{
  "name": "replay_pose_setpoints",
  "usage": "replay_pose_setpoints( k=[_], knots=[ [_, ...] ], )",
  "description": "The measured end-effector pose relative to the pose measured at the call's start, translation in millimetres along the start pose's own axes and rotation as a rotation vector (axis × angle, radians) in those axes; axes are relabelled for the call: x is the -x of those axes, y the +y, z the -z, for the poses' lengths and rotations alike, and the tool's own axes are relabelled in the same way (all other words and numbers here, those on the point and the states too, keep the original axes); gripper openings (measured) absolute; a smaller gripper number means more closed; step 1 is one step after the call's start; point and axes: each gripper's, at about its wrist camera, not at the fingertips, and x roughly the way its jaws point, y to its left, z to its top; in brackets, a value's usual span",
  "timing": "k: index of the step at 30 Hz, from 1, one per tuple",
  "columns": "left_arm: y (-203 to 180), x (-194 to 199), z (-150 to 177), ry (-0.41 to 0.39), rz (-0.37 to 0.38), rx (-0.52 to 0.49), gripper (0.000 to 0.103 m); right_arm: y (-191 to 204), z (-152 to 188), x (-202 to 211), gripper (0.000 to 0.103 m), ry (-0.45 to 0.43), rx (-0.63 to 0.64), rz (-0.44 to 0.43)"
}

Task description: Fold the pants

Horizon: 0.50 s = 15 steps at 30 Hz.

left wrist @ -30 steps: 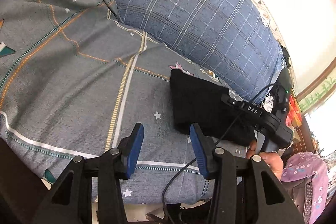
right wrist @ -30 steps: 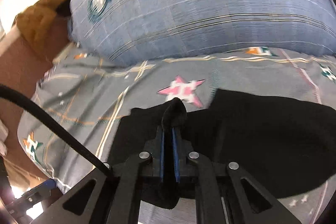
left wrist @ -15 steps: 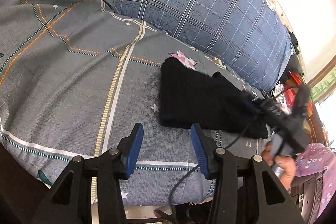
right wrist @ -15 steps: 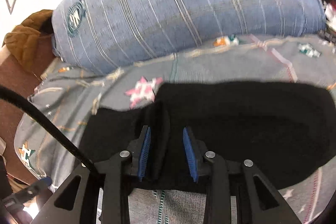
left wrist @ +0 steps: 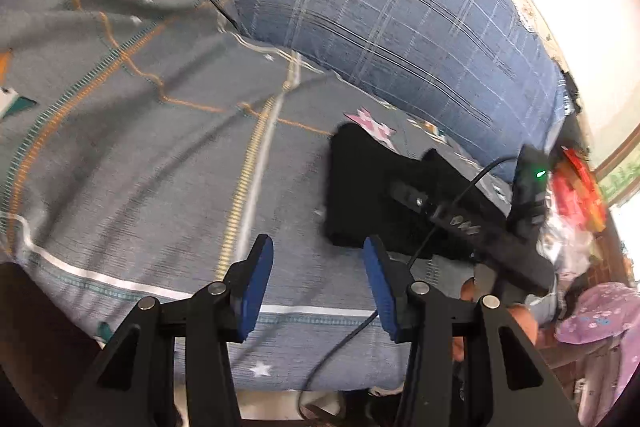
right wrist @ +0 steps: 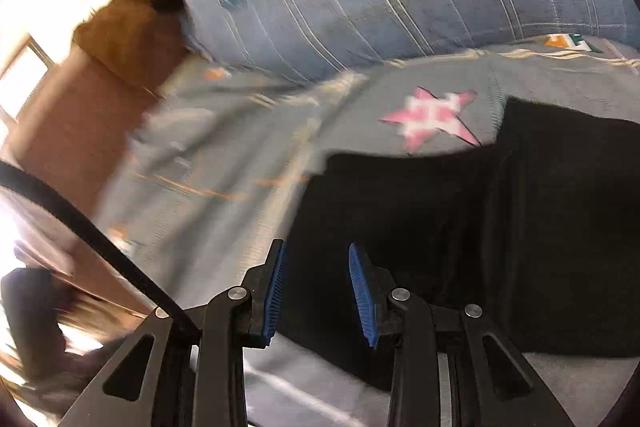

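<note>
On the bedsheet, one pair of black pants, two empty grippers.

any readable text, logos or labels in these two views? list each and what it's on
Round crest on the blue plaid pillow: lettering too blurred to read in either view.
Pale marking on the body of the right hand-held gripper: blurred, unreadable.
Red packaging at the right edge: print too blurred.
Black pants, bedsheet: no text, only patterns.
Nothing legible.

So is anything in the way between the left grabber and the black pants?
Nothing visible blocks it. The left gripper hangs open over bare bedsheet, and the folded pants lie just ahead to its right. Only the right gripper and its cable sit over them.
</note>
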Motion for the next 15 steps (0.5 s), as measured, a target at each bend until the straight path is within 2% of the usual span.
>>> replay_pose_setpoints(
  k=[1,4,6,8,9,15],
  knots=[
    [1.1,2.2,-0.1,-0.009,-0.021,-0.007,0.047,-6.0,1.6,-2.3,0.025,-0.018,0.015,0.043],
    [8.3,5.0,-0.8,-0.017,-0.047,-0.004,0.049,-21.8,2.4,6.3,0.023,-0.028,-0.043,-0.018],
    [11.9,4.9,-2.3,-0.011,-0.048,0.006,0.049,-21.6,2.2,23.8,0.030,-0.066,-0.043,0.021],
    [9.7,5.2,-2.8,-0.013,-0.059,-0.011,0.049,-27.2,7.2,53.2,0.054,-0.143,-0.044,0.065],
    [7.6,5.1,-2.8,-0.014,-0.066,-0.024,0.049,-32.7,11.2,65.4,0.057,-0.171,-0.060,0.063],
    [-15.5,-4.7,-5.0,0.007,-0.076,-0.086,0.049,-91.7,39.0,122.2,0.059,-0.282,-0.240,0.108]
  ],
)
